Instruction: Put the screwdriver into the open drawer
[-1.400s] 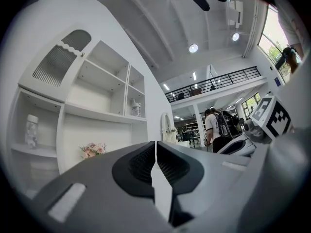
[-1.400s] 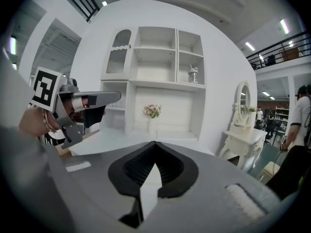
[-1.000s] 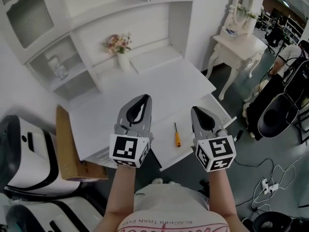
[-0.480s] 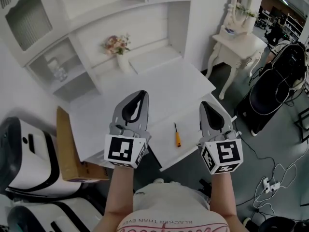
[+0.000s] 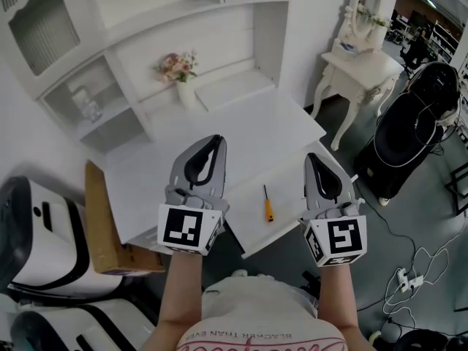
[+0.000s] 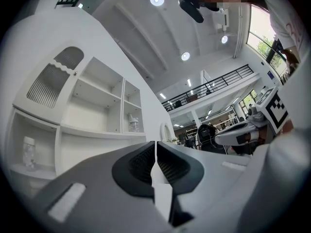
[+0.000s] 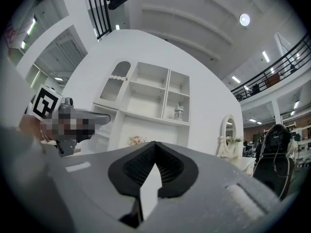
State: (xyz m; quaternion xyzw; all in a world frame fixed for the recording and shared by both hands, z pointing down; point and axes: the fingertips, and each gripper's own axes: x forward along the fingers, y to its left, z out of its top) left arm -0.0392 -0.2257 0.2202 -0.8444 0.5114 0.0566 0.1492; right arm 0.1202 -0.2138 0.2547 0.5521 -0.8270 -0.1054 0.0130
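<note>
A small screwdriver with a black shaft and an orange handle lies in the open white drawer at the front of the white desk. My left gripper is held above the desk's front, left of the screwdriver, jaws shut and empty. My right gripper hovers over the drawer's right part, right of the screwdriver, also shut with nothing in it. Both gripper views look level at the white shelving, with the left gripper and the right gripper closed tip to tip.
A flower vase stands at the desk's back below the white hutch shelves. A cardboard box leans at the desk's left. A white dressing table, a black chair and floor cables are to the right.
Both grippers have risen a little. The right gripper has shifted slightly right and rolled, its marker cube now facing me more squarely. The screwdriver lies where it was.
</note>
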